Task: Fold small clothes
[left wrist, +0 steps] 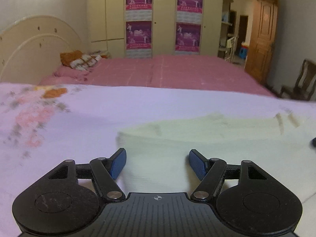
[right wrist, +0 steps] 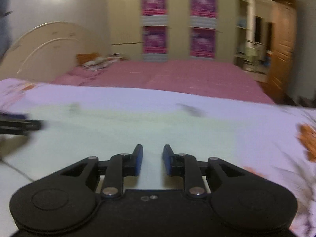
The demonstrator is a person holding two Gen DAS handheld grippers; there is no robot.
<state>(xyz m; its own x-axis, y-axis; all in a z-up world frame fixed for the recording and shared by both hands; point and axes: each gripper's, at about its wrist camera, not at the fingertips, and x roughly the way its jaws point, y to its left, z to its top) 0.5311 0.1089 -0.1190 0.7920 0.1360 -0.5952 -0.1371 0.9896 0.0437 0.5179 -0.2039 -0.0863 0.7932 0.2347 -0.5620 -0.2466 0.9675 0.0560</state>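
Note:
A pale yellow-green garment (left wrist: 197, 136) lies flat on the white floral sheet (left wrist: 79, 114). My left gripper (left wrist: 157, 154) is wide open just above the garment's near left part, blue pads (left wrist: 118, 164) apart and empty. In the right wrist view the same garment (right wrist: 128, 126) spreads ahead, blurred. My right gripper (right wrist: 153, 155) is open with a narrower gap, low over the garment's near edge, holding nothing. The left gripper's fingers (right wrist: 19, 125) show at the left edge of the right wrist view.
The floral sheet (right wrist: 256, 122) covers the work surface, with orange and pink prints at both sides. Behind it is a pink bed (left wrist: 167, 73) with a cream headboard (left wrist: 29, 45), folded bedding (left wrist: 81, 59), wardrobes with posters (left wrist: 139, 17), a wooden door (left wrist: 260, 39) and a chair (left wrist: 300, 81).

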